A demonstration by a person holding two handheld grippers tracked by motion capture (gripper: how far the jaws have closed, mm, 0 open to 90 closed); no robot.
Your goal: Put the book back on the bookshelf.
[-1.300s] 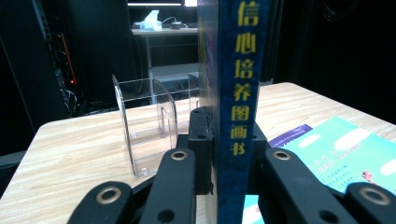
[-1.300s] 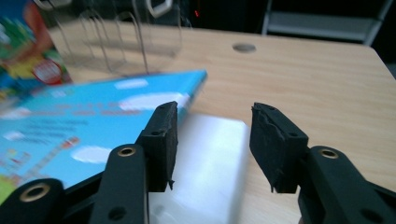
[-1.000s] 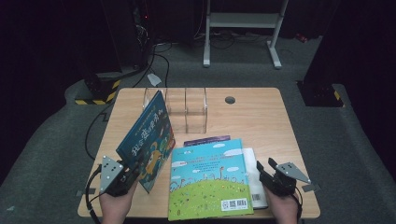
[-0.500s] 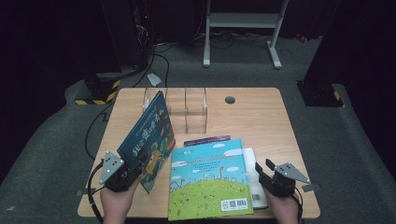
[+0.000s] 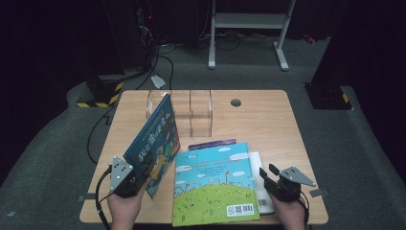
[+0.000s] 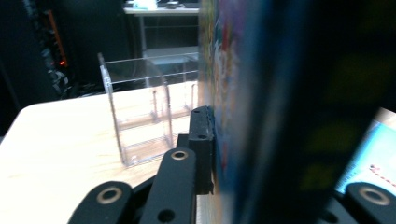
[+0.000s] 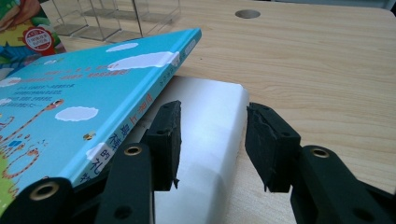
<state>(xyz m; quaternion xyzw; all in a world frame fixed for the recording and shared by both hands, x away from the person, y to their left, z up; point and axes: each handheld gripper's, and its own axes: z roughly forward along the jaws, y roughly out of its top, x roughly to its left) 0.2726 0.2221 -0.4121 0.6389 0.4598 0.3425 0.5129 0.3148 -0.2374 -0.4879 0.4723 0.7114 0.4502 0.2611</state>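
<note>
Our left hand (image 5: 125, 205) comes in from the bottom edge at the left and holds the left gripper (image 5: 140, 178), which points forward and a little to the right. Its jaws have just been closing and now stand clamped together, with a thin flat thing between the pads. Our right hand (image 5: 289, 211) enters at the bottom right with the right gripper (image 5: 267, 173), which points forward and to the left. Its jaws stand partly apart, and the pads press on nothing.
</note>
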